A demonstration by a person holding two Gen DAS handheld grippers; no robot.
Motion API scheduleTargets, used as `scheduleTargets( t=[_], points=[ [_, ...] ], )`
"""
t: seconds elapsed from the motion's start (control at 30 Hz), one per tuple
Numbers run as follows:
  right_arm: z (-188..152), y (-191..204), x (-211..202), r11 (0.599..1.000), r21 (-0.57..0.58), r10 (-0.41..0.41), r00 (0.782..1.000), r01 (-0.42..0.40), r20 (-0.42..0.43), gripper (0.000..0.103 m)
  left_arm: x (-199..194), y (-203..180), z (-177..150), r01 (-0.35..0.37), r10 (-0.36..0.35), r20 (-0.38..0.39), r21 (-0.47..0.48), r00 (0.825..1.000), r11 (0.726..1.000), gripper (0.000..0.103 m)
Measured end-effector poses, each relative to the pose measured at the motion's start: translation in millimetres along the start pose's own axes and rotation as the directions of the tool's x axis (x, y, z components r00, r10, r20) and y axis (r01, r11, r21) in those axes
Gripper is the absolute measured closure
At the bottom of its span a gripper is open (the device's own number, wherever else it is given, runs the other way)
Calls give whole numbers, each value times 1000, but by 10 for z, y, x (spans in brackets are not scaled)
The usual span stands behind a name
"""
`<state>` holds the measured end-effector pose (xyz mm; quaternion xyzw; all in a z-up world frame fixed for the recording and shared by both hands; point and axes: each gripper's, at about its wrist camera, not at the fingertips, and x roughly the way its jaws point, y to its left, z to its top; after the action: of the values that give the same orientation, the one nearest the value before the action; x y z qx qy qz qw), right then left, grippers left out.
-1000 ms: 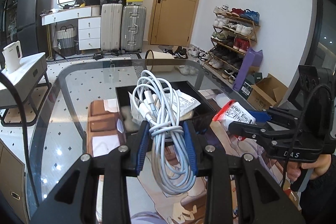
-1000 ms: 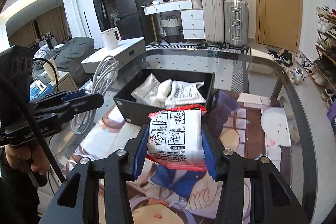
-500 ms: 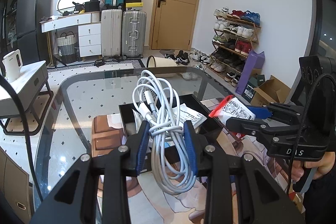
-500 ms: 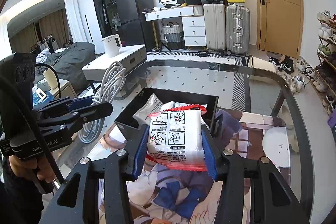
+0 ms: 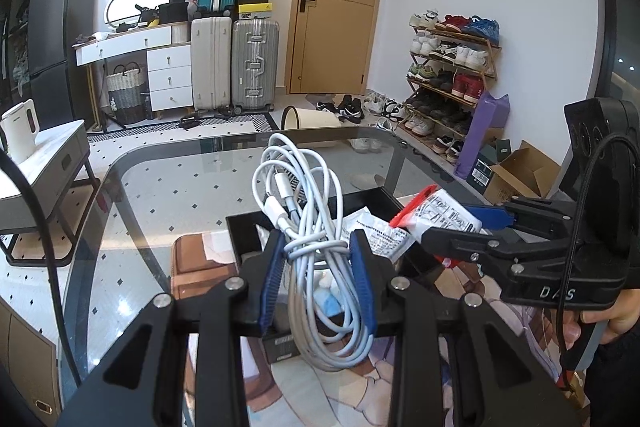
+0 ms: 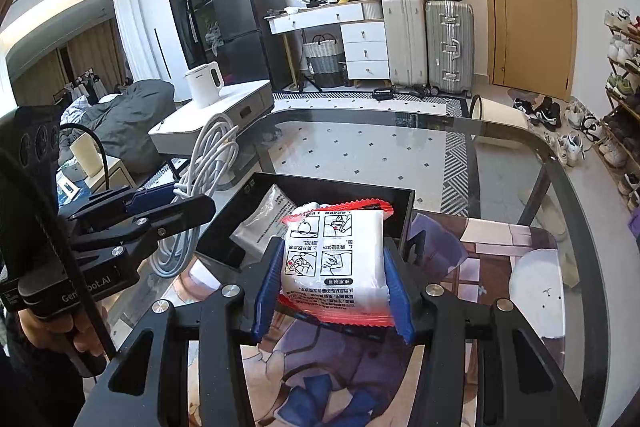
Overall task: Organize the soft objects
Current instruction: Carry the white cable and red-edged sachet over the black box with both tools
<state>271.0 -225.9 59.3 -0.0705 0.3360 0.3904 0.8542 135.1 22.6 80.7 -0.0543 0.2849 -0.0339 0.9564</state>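
Both tongs, left (image 5: 318,279) and right (image 6: 332,283), are built of black plastic with silver screws and blue ribbed pads (image 5: 270,279); white lettering is printed on their bodies.

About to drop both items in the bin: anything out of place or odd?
One oddity: the white bucket beyond the glass table lies tipped on its side on the floor. Otherwise the coiled cable and white packet are held cleanly near the black bin.

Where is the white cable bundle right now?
The white cable bundle is clamped in the left tool, held above the black tray's near-left edge.
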Motion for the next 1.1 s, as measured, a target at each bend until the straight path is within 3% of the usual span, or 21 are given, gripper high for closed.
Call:
scheduleTargets(
  t=[1.1],
  points=[
    [101,-113,717,1000,-28,-3,997,1,-72,55,653,-35,72,60,-52,-95,84,994,995,72]
  ],
)
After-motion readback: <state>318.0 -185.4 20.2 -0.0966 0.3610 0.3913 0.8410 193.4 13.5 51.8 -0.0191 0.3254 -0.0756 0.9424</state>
